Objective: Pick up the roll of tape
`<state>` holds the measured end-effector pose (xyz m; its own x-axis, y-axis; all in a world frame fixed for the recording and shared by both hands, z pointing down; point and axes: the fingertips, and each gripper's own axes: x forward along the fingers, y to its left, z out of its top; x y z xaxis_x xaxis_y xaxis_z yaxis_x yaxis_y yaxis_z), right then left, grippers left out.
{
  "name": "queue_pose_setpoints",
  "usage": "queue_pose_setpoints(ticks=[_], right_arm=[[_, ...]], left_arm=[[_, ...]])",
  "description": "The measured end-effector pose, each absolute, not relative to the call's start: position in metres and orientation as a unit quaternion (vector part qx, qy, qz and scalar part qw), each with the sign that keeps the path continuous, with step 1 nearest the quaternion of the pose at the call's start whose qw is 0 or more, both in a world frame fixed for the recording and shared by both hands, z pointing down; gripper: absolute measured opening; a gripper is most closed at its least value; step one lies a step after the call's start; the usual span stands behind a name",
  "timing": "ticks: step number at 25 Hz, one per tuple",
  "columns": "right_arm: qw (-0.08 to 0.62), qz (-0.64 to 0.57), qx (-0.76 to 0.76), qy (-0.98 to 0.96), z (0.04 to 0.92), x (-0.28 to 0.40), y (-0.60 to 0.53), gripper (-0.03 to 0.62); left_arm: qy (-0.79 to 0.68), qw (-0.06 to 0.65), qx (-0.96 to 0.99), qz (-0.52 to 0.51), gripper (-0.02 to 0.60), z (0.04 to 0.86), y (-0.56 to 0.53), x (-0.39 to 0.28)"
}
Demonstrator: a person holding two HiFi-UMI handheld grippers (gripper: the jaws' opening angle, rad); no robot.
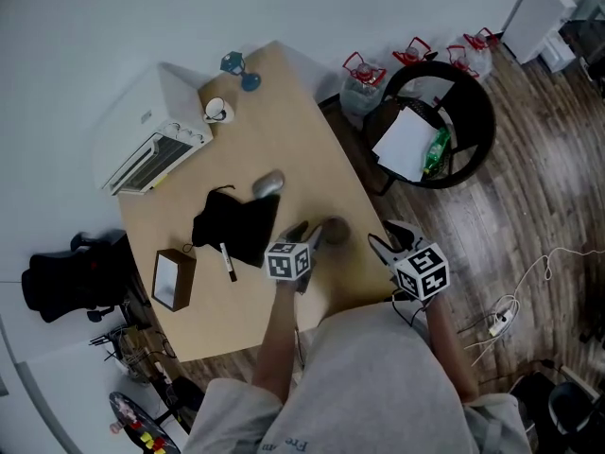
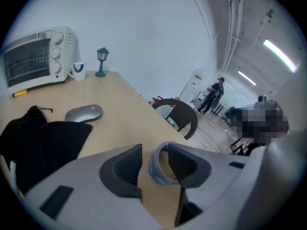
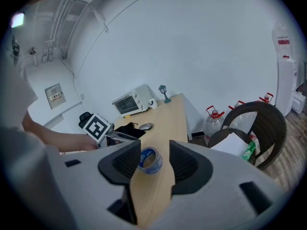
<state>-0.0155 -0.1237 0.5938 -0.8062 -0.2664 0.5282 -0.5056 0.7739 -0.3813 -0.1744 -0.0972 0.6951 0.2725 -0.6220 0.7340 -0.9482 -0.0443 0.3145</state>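
Observation:
The roll of tape [image 1: 335, 231] stands on its edge on the wooden table [image 1: 312, 149], near the right-hand edge. In the left gripper view the blue-rimmed roll of tape [image 2: 162, 168] is between the jaws of my left gripper [image 2: 156, 164]. It is close to the right pad, with a wide gap to the left pad, so the jaws are open. In the head view my left gripper [image 1: 319, 233] reaches the roll from the near side. My right gripper [image 1: 386, 242] hovers open beside the table's edge and points at the tape [image 3: 150, 160], which lies farther ahead.
On the table are a silver mouse [image 1: 268, 183], a black pouch [image 1: 232, 220], a pen [image 1: 228, 261] and a brown box [image 1: 173, 279]. A toaster oven [image 1: 151, 145], a mug [image 1: 217, 111] and a small lamp [image 1: 238, 67] stand at the far end. A dark round chair [image 1: 437, 121] stands to the right.

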Motion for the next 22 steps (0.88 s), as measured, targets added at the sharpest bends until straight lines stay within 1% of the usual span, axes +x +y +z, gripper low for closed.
queue_pose_setpoints(ticks=[5, 9, 14, 22], right_arm=[[0.231, 0.27, 0.22, -0.909, 0.6, -0.006, -0.121, 0.19], [0.23, 0.279, 0.231, -0.903, 0.604, 0.003, -0.121, 0.19], [0.226, 0.294, 0.252, -0.894, 0.613, 0.012, -0.123, 0.189], [0.217, 0.304, 0.272, -0.887, 0.614, 0.028, -0.127, 0.189]], left_arm=[[-0.527, 0.384, 0.71, 0.267, 0.163, 0.709, -0.108, -0.161], [-0.491, 0.353, 0.721, 0.337, 0.163, 0.72, -0.113, -0.152], [-0.444, 0.356, 0.72, 0.396, 0.163, 0.737, -0.111, -0.144], [-0.43, 0.377, 0.713, 0.404, 0.129, 0.747, -0.11, -0.14]])
